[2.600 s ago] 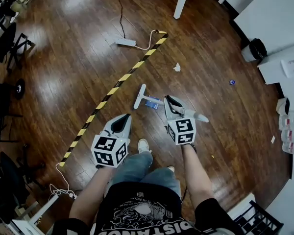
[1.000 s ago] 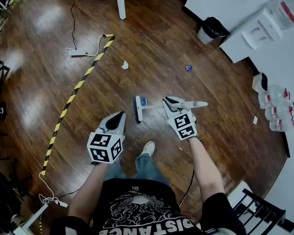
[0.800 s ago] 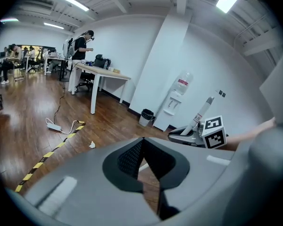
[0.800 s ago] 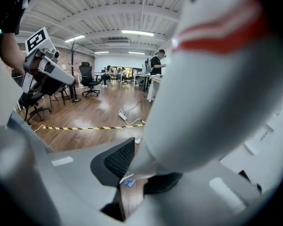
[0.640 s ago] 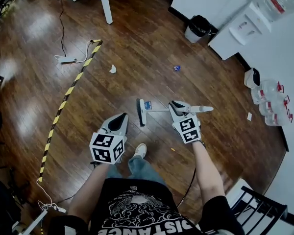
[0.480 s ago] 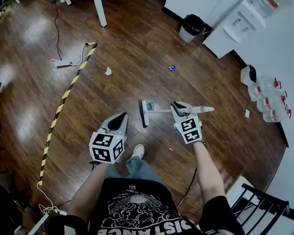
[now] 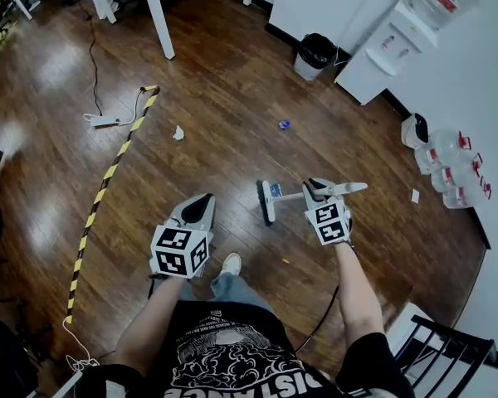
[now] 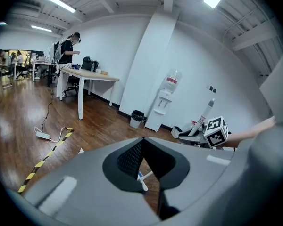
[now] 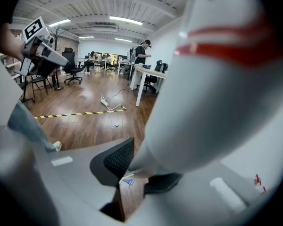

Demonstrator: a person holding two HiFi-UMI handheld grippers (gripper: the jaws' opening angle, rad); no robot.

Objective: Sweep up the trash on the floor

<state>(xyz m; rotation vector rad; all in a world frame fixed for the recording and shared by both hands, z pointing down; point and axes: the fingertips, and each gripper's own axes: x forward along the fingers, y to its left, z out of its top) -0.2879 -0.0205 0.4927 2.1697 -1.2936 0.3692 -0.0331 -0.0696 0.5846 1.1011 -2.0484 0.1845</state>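
left gripper (image 7: 201, 202): jaws closed, empty | right gripper (image 7: 318, 186): jaws clamp broom (image 7: 266, 202) handle | broom farther from striped tape (image 7: 108, 177) than earlier

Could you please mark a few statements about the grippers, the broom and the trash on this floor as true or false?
1. The right gripper is shut on the handle of the white broom. True.
2. The left gripper holds a dustpan. False: its jaws are together, with nothing between them.
3. The crumpled white paper scrap lies on the wooden floor near the yellow-and-black striped tape. True.
4. The small blue piece of trash is inside the black waste bin. False: it lies on the floor, apart from the bin.
5. The broom's head touches the paper scrap. False: they are well apart.
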